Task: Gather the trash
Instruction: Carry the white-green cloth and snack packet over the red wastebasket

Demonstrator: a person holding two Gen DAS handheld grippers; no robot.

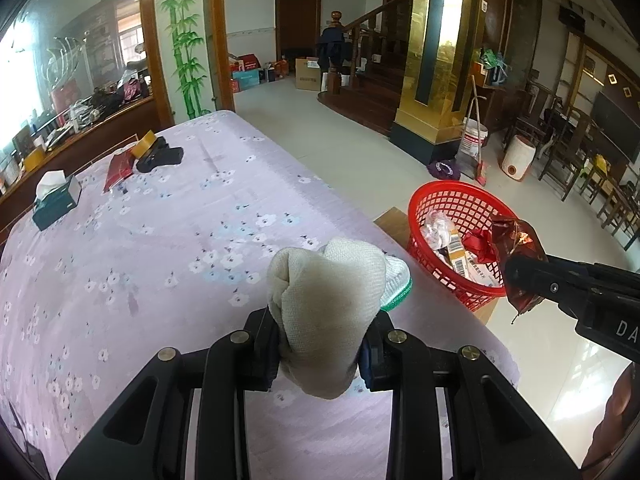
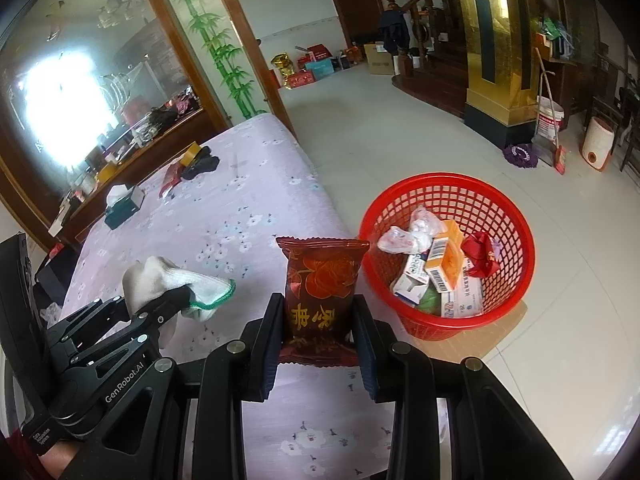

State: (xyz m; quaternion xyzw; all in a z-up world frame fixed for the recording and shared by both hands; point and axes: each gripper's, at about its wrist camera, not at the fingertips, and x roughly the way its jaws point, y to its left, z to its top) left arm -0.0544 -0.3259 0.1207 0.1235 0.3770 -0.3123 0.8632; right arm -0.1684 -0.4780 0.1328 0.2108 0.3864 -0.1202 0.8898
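Note:
My left gripper [image 1: 322, 344] is shut on a white work glove with a green cuff [image 1: 332, 292], held just above the flowered tablecloth [image 1: 160, 240]. It shows in the right wrist view [image 2: 176, 300] at the lower left, with the glove [image 2: 168, 280]. My right gripper [image 2: 320, 320] is shut on a dark red snack packet [image 2: 320, 284], upright, left of the red mesh basket [image 2: 512, 216]. In the left wrist view the packet [image 1: 516, 240] hangs at the basket's [image 1: 440, 196] near rim. The basket holds several cartons, wrappers and a red bag.
On the table's far end lie a dark tissue box [image 1: 56, 196], a red packet [image 1: 118, 168], a tape roll [image 1: 144, 142] and a black item [image 1: 160, 156]. The basket stands on a wooden stool [image 2: 512, 316] beside the table's right edge. Tiled floor lies beyond.

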